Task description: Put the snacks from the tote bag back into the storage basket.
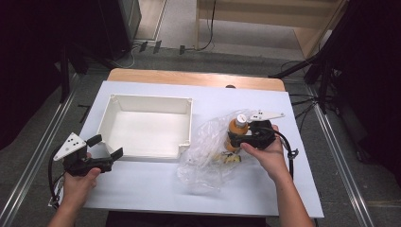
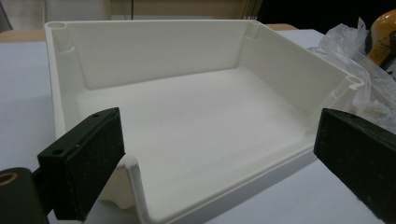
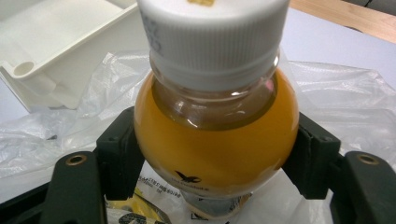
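The right gripper (image 3: 215, 158) clamps an orange-filled, white-capped bottle (image 3: 215, 135) above the plastic bag (image 1: 203, 156); at nine o'clock the bare white tray (image 1: 187, 127) faces the open-jawed left gripper (image 1: 106, 147).

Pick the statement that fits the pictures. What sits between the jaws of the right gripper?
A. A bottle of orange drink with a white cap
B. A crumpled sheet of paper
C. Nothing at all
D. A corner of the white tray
A: in the right gripper view the right gripper has its black jaws on either side of the round, orange-filled bottle, which stands over the clear plastic bag.
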